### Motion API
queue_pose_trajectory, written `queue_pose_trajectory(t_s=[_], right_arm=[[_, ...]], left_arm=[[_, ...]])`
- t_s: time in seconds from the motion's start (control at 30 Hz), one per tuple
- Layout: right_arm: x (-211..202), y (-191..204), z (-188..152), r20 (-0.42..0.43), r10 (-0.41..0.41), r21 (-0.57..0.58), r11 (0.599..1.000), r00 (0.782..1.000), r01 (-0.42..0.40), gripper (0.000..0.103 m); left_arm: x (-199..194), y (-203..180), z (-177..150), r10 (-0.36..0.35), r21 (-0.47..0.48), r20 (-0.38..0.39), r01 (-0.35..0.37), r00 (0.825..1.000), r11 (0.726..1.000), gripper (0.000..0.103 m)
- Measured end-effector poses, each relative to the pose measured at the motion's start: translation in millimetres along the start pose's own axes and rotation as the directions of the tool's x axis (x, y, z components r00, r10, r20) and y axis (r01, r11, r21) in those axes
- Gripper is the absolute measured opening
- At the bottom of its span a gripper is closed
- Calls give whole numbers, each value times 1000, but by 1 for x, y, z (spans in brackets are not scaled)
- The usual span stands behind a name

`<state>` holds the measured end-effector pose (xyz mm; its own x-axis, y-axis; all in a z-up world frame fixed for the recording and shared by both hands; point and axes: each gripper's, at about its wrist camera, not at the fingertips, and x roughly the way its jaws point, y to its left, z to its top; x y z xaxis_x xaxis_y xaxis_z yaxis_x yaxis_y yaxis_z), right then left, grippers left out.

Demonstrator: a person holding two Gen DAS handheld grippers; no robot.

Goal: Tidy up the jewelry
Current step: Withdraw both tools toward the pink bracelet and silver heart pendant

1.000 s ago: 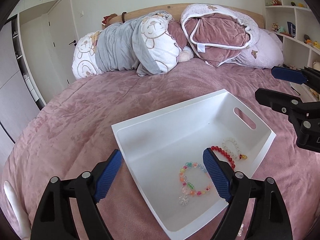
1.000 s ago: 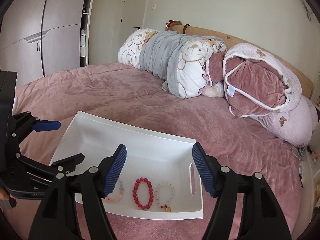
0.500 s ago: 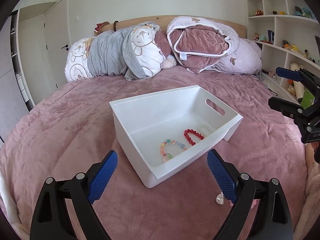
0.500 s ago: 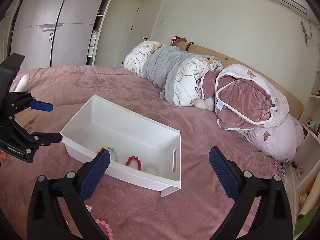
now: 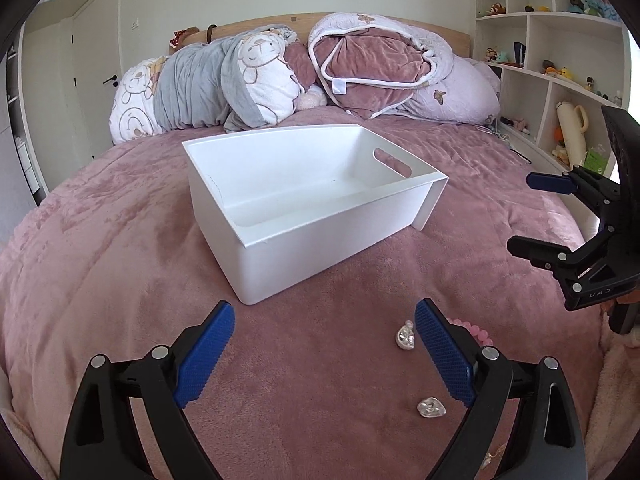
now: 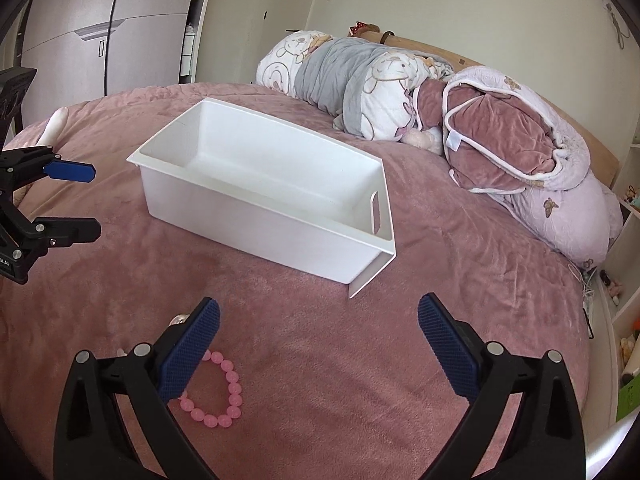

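A white plastic bin (image 5: 320,240) (image 6: 256,220) with a handle slot stands on the pink bedspread; its near wall hides whatever lies inside. In front of it lie a pink bead bracelet (image 6: 224,400) (image 5: 468,326) and two clear crystal pieces (image 5: 405,336) (image 5: 431,408). My left gripper (image 5: 320,320) (image 6: 92,200) is open over bare bedspread, left of the crystal pieces. My right gripper (image 6: 319,310) (image 5: 524,212) is open too, and its left finger covers part of the pink bracelet. Neither gripper holds anything.
Rolled quilts and pillows (image 5: 280,76) are piled at the headboard behind the bin. White shelves with toys (image 5: 560,60) stand to the right of the bed, and wardrobes (image 6: 100,32) to the left. A small chain piece (image 5: 490,458) lies near my left gripper's right arm.
Both grippers have drawn back from over the bin and sunk lower. The bracelets inside have dropped out of sight behind its wall. The pink bracelet and crystals came into view, and the right jaws widened.
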<state>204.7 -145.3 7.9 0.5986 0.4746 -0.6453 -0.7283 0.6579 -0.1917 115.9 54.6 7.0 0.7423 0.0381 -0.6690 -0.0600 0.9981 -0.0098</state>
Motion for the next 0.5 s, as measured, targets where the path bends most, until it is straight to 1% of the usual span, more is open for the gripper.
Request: queue_pose_trajectory(t_s=[0.07,0.1,0.17,0.27,0.37,0.5], right_arm=[[0,3,-9,19,3,8,1000,1000,-4,98],[0,5,-15,35,17,10,1000,999,-17,98],[3,8,-26,36,42,15,999,998,-42,98],[15,15,-40,-12,74,14,997,997,-74,95],[28,19,-52,-62,85,25,996,994,-84,88],[42,24,-60,-97,86,47,996,992,-82,88]], left_arm=[[5,-5,-8,-40,7,-16,40,999,999,93],[8,-6,-11,-66,11,-26,67,997,998,94],[14,-10,-21,-117,7,-49,117,992,993,94],[24,-18,-37,-179,14,-97,181,979,983,94],[32,-26,-47,-207,14,-125,210,970,978,94],[42,-32,-58,-281,-62,-172,274,944,960,94]])
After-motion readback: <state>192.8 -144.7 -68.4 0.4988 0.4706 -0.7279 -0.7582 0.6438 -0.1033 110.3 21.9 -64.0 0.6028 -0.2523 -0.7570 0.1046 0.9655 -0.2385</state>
